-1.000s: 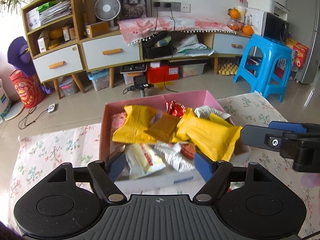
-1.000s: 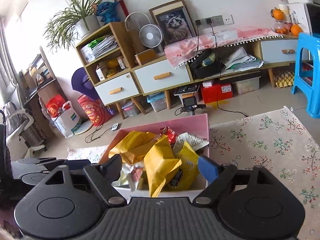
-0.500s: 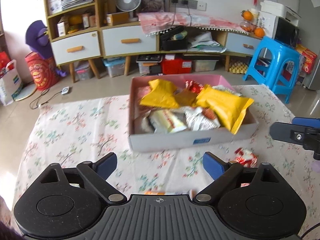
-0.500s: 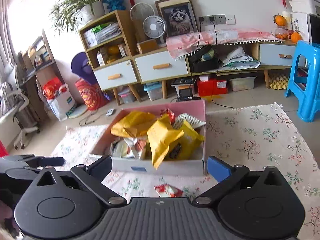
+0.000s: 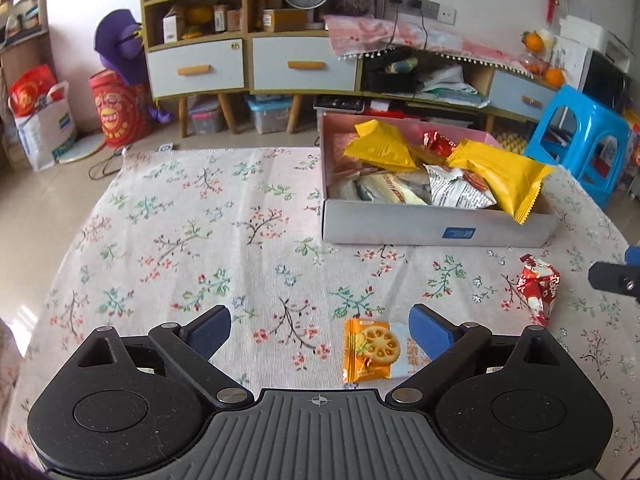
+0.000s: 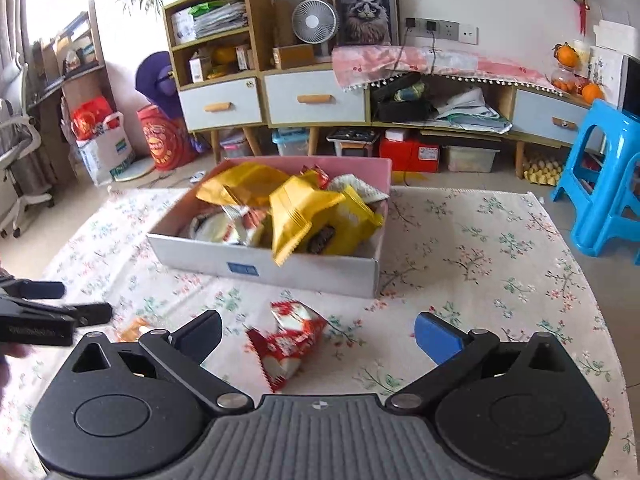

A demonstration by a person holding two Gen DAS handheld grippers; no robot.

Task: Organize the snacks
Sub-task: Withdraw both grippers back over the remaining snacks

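A pink-and-white box [image 5: 420,226] holds several snack packets, with yellow ones [image 5: 500,176] on top; it also shows in the right wrist view [image 6: 280,270]. An orange biscuit packet [image 5: 370,350] lies on the floral cloth just inside my open, empty left gripper [image 5: 320,330], near its right finger. A red-and-white packet [image 6: 288,340] lies between the fingers of my open, empty right gripper [image 6: 320,332]; it also shows in the left wrist view [image 5: 538,284]. The left gripper shows at the left edge of the right wrist view [image 6: 48,312].
The floral cloth [image 5: 180,232] covers the table. Beyond it stand a cabinet with drawers [image 5: 280,64], a blue plastic stool [image 5: 580,140], a red bucket [image 5: 116,108] and bags on the floor.
Both grippers have pulled back from the box toward me. The two loose packets on the cloth have come into view between the fingers.
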